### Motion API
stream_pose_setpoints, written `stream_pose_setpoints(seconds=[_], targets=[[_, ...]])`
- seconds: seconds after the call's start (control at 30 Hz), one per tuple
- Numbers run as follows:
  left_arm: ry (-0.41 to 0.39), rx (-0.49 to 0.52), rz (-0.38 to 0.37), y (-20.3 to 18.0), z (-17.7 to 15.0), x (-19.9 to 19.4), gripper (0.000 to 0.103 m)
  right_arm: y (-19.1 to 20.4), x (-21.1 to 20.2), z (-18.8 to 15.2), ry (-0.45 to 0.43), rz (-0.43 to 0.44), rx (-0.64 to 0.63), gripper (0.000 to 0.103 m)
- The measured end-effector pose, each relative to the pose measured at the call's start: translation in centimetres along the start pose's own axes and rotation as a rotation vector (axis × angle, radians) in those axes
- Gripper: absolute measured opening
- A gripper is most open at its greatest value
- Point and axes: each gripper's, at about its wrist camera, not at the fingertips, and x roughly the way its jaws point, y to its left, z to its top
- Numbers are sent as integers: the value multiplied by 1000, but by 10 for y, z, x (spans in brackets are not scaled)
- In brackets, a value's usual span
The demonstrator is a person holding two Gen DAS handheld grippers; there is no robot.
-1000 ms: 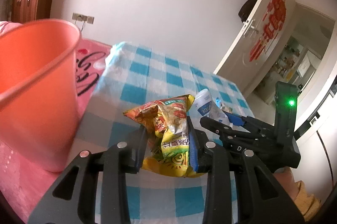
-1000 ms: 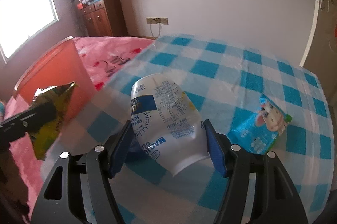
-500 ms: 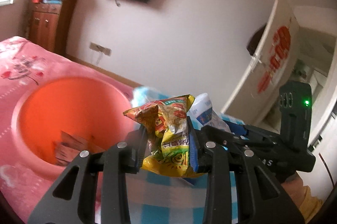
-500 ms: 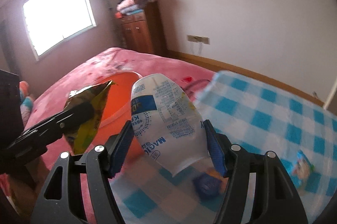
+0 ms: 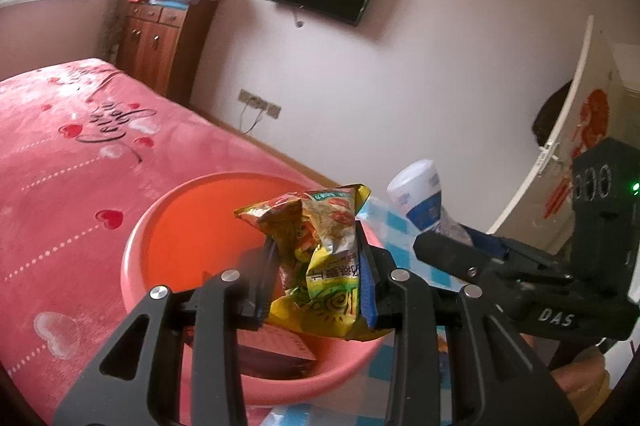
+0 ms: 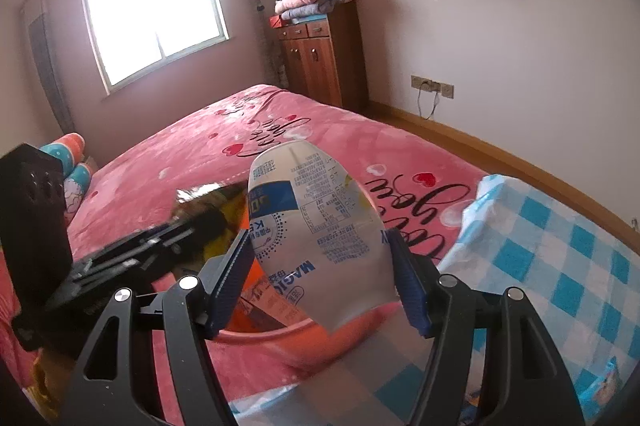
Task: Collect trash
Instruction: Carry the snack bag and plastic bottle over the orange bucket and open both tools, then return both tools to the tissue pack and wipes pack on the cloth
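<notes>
We hold two pieces over bin (image 5: 168,226). Left gripper (image 5: 318,280) clamps snack bag (image 5: 320,254) tight; right gripper (image 6: 322,266) grips white pouch (image 6: 316,226), jaws spread by its width. Both hang above rim, bin on pink bed (image 5: 60,154).

To do well: we centre each piece over mouth before release, free one at a time, keep grippers apart.

Count: one bag, one pouch, one bin, some trash inside. Beyond: checked counter (image 6: 560,258).

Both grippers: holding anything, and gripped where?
Left hand-held gripper: yellow snack bag, pinched across its middle. Right hand-held gripper: white pouch, clamped at its lower sides.
</notes>
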Motion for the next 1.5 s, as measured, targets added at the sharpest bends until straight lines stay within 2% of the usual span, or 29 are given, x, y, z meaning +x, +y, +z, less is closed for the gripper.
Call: stream_pose_setpoints(seconds=[0.07,0.13,0.17,0.2,0.27,0.33,0.63,1.0,1.5], targets=[[8,-6,21,3,0,4,36,1,9,0,10,6,4,67],[22,-6,53,7,-2,10,42,1,18,-1,19,16,10,68],[22,-4,71,7,-3,11,59,3,21,-1,23,23,12,69],[11,-9,118,8,-3,11,70,2,24,-2,27,31,16,73],[4,-13,155,11,-3,12,82,0,24,-4,18,16,38,90],[10,-17,178,14,-3,14,88,-6,18,-8,-15,12,56,91],[36,6,197,7,-5,19,91,-41,-17,-23,-97,-81,153,94],[52,65,176,-16,-11,20,94,-69,-41,-56,-98,-163,218,94],[67,174,123,-77,-25,23,96,-103,-82,-100,-124,-275,265,95]])
